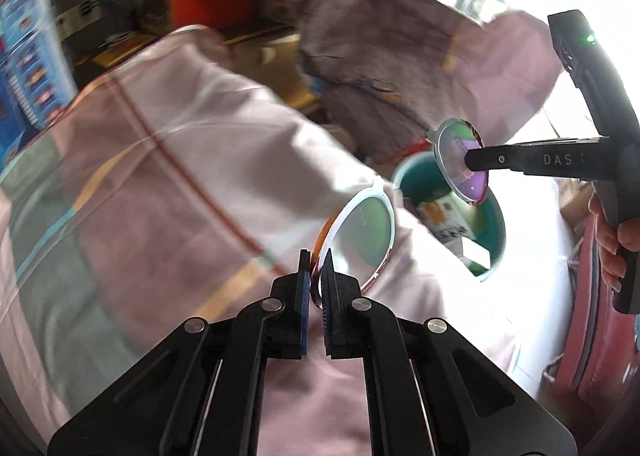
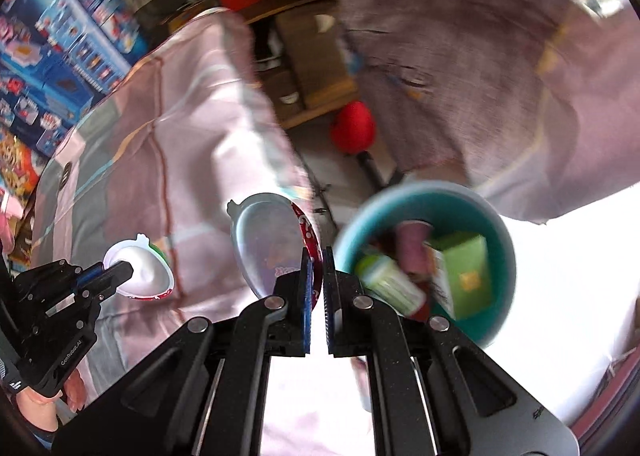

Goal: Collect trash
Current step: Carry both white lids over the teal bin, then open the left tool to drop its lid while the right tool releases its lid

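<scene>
My left gripper (image 1: 317, 262) is shut on the rim of a round white-rimmed cup lid (image 1: 362, 232), held above the pink bedspread. It also shows in the right wrist view (image 2: 138, 270) at the left gripper (image 2: 124, 272). My right gripper (image 2: 318, 256) is shut on a second round lid with a red underside (image 2: 266, 240); it shows in the left wrist view (image 1: 460, 160) at the right gripper (image 1: 470, 160), just above the teal bin (image 1: 494, 224). The teal bin (image 2: 500, 224) holds a green carton (image 2: 466, 272), a small bottle (image 2: 390, 284) and other trash.
A pink checked bedspread (image 1: 168, 184) covers the bed on the left. A rumpled purple-grey blanket (image 2: 460, 56) hangs behind the bin. A red ball-like object (image 2: 354, 126) lies on the floor beyond. Shelves of blue boxes (image 2: 60, 36) stand at far left.
</scene>
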A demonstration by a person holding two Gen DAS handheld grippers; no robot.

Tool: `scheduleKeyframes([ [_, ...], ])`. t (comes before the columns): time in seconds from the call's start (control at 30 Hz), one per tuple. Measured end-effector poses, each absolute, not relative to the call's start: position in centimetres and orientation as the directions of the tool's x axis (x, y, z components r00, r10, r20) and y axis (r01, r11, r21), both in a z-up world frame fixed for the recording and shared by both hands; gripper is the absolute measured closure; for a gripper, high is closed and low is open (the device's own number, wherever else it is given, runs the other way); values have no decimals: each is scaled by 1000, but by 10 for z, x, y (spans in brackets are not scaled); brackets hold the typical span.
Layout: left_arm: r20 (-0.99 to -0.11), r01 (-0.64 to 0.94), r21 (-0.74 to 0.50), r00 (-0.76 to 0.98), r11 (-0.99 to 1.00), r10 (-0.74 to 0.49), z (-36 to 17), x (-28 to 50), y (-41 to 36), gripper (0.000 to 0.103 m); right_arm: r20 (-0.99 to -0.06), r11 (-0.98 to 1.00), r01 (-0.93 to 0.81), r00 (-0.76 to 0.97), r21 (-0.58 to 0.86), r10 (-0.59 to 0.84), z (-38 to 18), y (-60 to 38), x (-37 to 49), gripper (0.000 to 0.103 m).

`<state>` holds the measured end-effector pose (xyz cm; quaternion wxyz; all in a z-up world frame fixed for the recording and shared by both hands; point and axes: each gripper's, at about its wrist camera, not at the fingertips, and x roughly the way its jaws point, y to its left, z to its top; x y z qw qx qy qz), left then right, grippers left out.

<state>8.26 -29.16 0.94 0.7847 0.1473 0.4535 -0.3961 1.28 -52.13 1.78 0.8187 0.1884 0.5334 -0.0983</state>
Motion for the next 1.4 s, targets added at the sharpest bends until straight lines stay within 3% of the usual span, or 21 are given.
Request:
scheduleKeyframes([
  [0.47,-860,865,-103,170,491,-481,-9,23,-404,97,-914,832,510,406,217,-11,4,-608,-73,98],
  [1.07,-895,908,-132,63,397,-442,-57,21,-483,96,-943,798,572,334,189,-16,-27,-641,-77,98],
  [1.13,-895,907,-137,59,398,-442,-59,22,-484,89,-944,800,571,329,184,-17,-28,-641,-74,98],
  [1.3,-890,906,-109,94,409,-446,-60,23,-481,43,-947,805,566,322,179,-15,-29,-639,-68,98],
  [1.4,-881,901,-106,110,420,-459,-54,24,-475,31,-949,808,562,314,174,-15,-30,-637,-65,98],
])
